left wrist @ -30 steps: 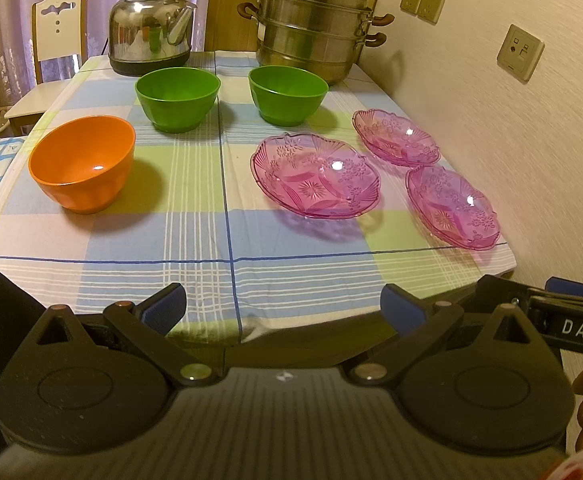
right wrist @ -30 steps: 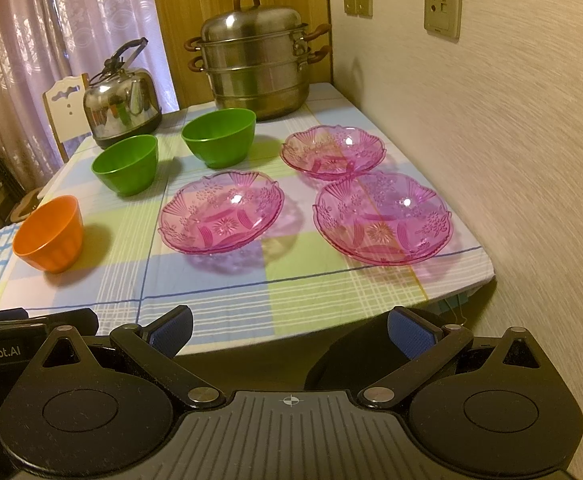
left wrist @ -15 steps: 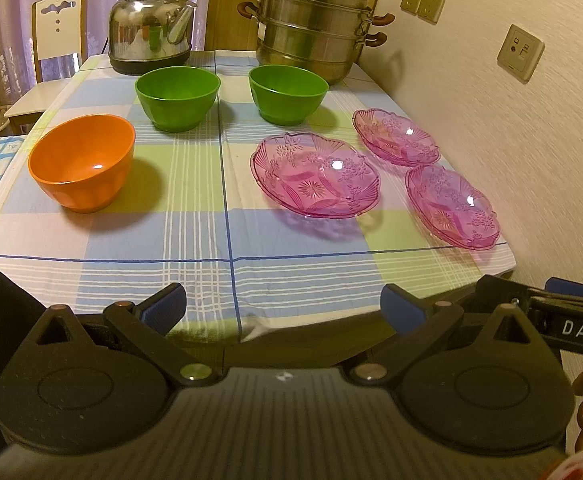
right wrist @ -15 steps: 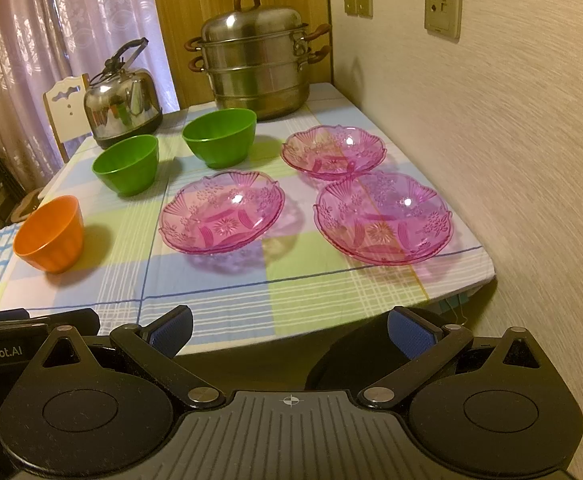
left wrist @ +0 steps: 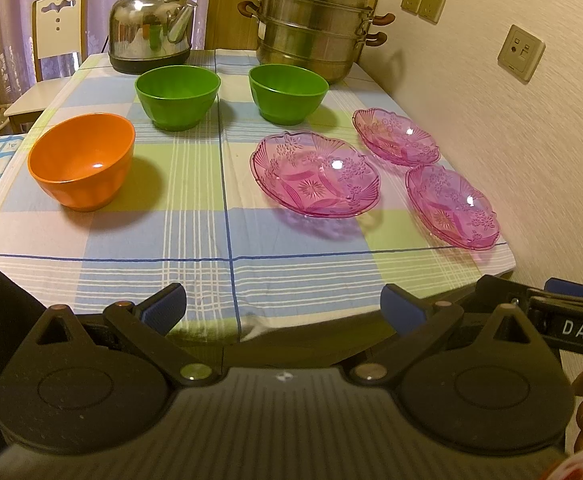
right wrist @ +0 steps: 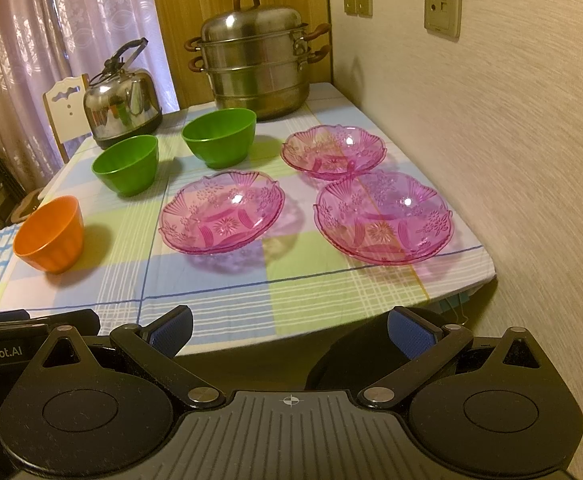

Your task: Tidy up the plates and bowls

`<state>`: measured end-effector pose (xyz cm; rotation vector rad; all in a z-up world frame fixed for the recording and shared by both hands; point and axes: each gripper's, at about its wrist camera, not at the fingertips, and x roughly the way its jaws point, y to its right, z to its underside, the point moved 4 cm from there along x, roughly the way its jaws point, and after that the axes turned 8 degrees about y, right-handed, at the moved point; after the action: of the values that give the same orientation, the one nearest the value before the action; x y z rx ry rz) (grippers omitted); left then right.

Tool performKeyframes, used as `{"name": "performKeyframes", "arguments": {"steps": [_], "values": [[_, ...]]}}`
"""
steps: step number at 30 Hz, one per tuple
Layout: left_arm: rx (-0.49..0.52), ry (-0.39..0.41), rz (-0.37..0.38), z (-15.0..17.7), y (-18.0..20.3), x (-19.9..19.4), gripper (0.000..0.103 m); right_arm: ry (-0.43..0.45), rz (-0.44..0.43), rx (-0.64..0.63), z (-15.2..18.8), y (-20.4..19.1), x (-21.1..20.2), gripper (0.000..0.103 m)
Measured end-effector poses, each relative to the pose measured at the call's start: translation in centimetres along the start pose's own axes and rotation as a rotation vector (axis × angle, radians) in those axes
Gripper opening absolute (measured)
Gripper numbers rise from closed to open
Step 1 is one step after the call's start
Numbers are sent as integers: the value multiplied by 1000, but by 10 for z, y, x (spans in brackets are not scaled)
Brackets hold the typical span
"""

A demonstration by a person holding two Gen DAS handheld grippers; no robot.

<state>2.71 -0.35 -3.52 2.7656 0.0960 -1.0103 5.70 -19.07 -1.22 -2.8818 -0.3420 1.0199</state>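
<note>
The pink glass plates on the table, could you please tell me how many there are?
3. One sits mid-table, one at the near corner by the wall, and one behind that, in front of the steamer pot. None looks stacked or hidden.

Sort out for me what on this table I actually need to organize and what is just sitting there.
For the job:
orange bowl
two green bowls
three pink glass plates

Just lying about:
steel kettle
stacked steamer pot
white chair behind the table

Both claws, left and right, are open and empty.
</note>
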Motion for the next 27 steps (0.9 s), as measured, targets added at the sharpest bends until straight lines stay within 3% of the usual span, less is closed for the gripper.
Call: {"name": "performKeyframes", "arguments": {"steps": [18, 27], "values": [[-2, -1, 1, 0, 0, 0, 103, 2, 0, 0, 0, 1, 1, 103], [-67, 7, 33, -11, -6, 14, 103, 16, 1, 11, -9, 3, 7, 103]]}}
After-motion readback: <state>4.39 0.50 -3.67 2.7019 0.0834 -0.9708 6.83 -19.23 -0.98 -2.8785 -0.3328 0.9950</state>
